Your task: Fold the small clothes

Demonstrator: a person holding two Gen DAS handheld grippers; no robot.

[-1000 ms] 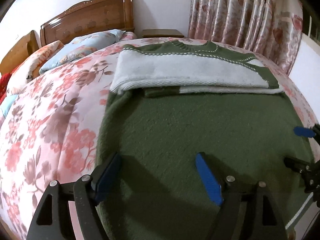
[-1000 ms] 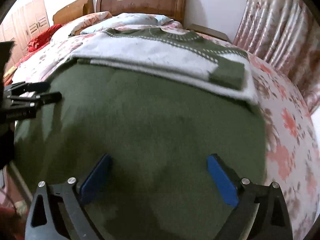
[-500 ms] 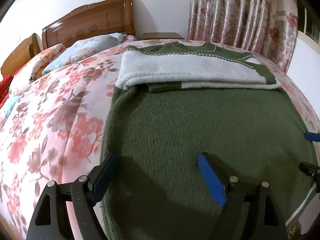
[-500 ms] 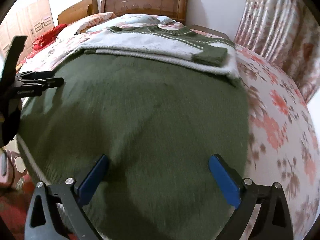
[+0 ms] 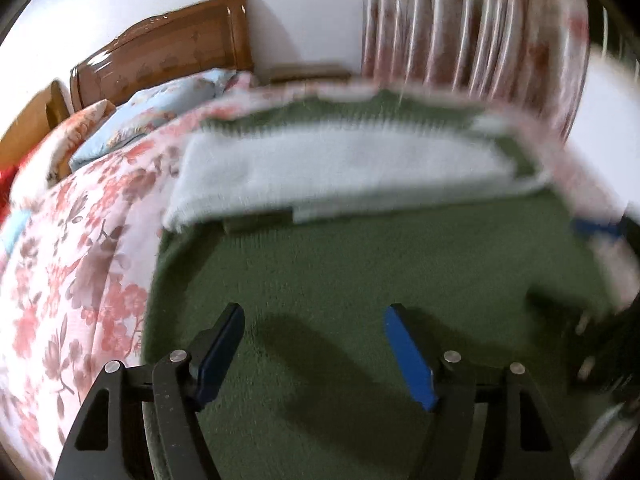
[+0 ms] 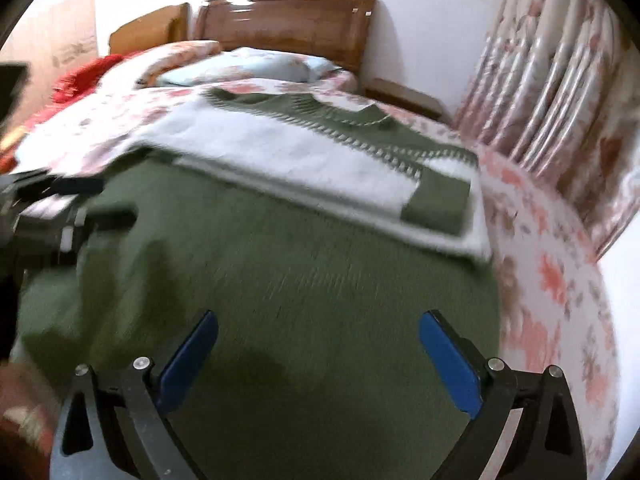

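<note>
1. A green knitted sweater point(image 5: 360, 280) is seen spread flat on a bed covered by a floral quilt point(image 5: 72, 264); it fills the centre and lower part of both views.
2. The sweater's white-banded sleeves point(image 6: 288, 160) are noted folded across the chest, in the upper middle of each frame, with a green cuff point(image 6: 438, 204) lying at the right end in the right wrist view.
3. The left gripper point(image 5: 314, 344) is recorded over the lower green panel, at the bottom centre of its view. Its jaws stand wide and have just been closing slightly; only flat fabric lies beneath them, and nothing is pinched.
4. The right gripper point(image 6: 318, 356) is recorded likewise at the bottom centre of its view, jaws wide apart above the fabric, nothing gripped.
5. Pillows point(image 6: 248, 68) and a wooden headboard point(image 6: 288, 20) are observed at the top of the frame; floral curtains point(image 6: 560, 92) hang at upper right.
6. Both views are blurred.
</note>
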